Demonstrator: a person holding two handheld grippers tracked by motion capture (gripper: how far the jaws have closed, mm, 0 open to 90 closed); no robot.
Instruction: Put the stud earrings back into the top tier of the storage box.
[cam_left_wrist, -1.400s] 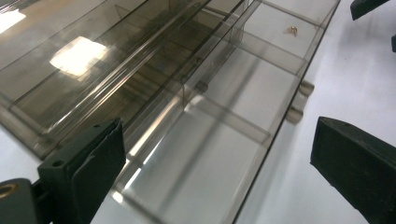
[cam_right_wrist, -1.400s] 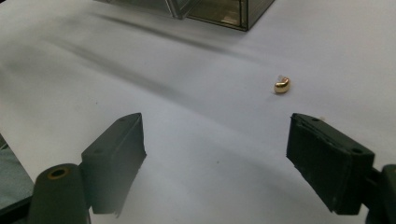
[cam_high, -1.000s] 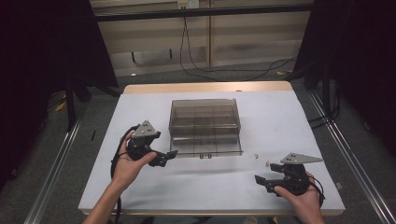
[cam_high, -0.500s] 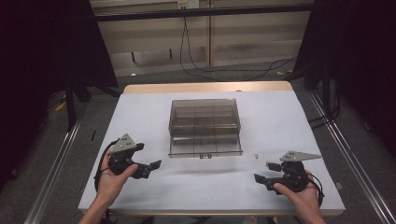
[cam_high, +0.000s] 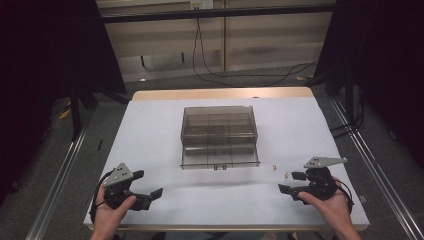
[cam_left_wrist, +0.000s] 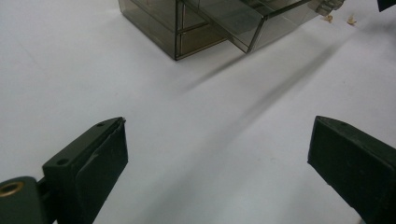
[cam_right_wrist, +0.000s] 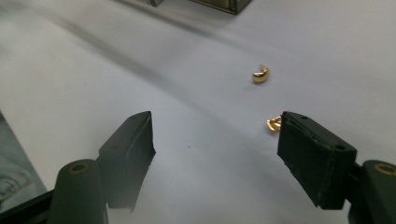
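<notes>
A smoky transparent drawer box (cam_high: 219, 135) stands in the middle of the white table (cam_high: 165, 125), and one drawer (cam_left_wrist: 243, 28) sticks out at its front. Two small gold pieces (cam_high: 274, 167) (cam_high: 285, 174) lie on the table right of the box's front corner. My right gripper (cam_high: 291, 182) rests near them, open. Its jaws have just been closing a little, with nothing between them. In the right gripper view one gold piece (cam_right_wrist: 274, 123) lies by the tip of the right-hand jaw and the other (cam_right_wrist: 260, 74) farther off. My left gripper (cam_high: 147, 185) is open and empty at the near left.
The table's near edge (cam_high: 225, 227) runs just below both hands. Metal rails (cam_high: 55, 185) run along both sides of the table. Black cables (cam_high: 210, 65) trail over the floor beyond the far edge.
My left gripper has moved away from the box, leftward and toward the near edge, and sunk closer to the table. The right hand has stayed in place.
</notes>
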